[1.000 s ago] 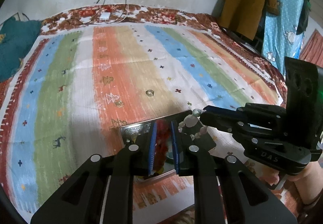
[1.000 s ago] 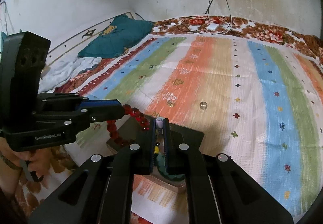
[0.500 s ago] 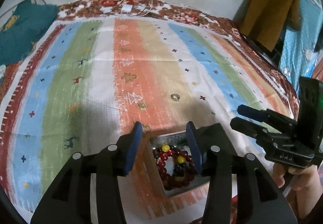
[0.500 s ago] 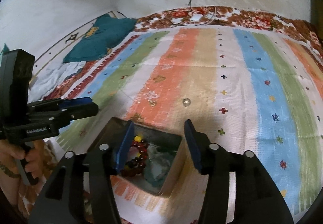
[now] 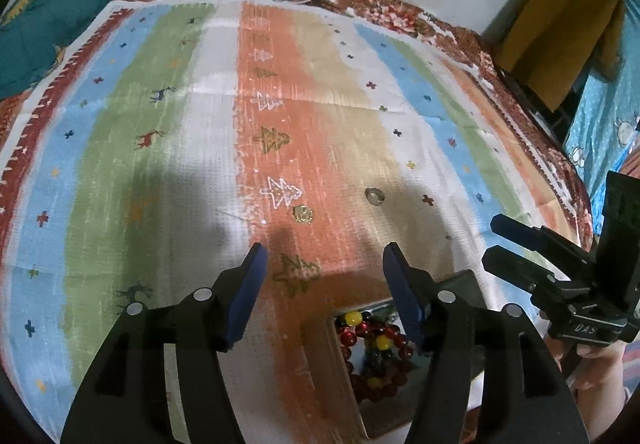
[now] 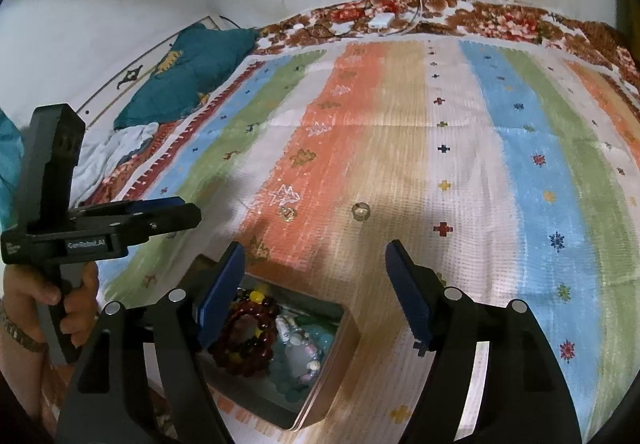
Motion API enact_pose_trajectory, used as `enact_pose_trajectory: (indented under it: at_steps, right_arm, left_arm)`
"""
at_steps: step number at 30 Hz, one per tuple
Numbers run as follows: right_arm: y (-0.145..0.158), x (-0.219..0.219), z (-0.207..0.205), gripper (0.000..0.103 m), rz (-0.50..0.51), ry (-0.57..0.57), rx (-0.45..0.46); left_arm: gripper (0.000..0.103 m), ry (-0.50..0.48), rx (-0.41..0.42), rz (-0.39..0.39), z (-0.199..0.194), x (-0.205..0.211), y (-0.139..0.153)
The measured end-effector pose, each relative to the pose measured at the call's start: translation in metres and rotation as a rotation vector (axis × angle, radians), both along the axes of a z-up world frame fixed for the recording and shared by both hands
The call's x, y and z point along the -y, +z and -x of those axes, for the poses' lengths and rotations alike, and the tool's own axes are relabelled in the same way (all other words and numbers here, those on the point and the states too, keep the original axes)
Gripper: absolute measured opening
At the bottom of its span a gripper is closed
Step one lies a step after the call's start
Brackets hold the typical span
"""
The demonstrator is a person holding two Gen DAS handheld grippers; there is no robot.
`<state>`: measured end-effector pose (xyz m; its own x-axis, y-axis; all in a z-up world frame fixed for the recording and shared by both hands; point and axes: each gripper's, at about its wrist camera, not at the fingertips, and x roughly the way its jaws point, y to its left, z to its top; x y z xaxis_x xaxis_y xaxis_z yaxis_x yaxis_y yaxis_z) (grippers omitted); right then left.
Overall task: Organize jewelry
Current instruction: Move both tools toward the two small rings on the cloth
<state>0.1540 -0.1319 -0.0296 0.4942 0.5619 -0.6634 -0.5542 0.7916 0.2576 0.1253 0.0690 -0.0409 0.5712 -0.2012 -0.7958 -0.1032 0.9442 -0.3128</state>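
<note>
With bead bracelets (image 6: 248,340) lying in the tin box (image 6: 340,360), both grippers (image 5: 322,264) (image 6: 316,264) hover empty, jaws opening, two small rings (image 6: 361,211) loose at twelve o'clock on the bed.

Striped orange, blue, green bedspread (image 6: 400,147); dark red bead bracelet (image 6: 248,336)

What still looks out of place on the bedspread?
Two small pieces lie loose on the striped bedspread, outside the metal box: a gold-coloured piece on the orange stripe and a silvery ring to its right. The beaded bracelets are already in the box. Both tools are empty, their jaws opening.
</note>
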Motion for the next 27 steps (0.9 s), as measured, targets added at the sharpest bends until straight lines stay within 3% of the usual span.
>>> enact_pose_trajectory:
  at_steps: [8,27]
  right_arm:
    - [-0.006,-0.006,-0.024,0.073,0.018,-0.006,-0.045]
    - [-0.033,-0.021,-0.077,0.073,0.063,-0.011,-0.167]
  left_arm:
    - [0.065,-0.06,-0.046,-0.018,-0.022,0.004,-0.01]
    - [0.065,-0.087,-0.13,-0.095,-0.063,-0.001,-0.037]
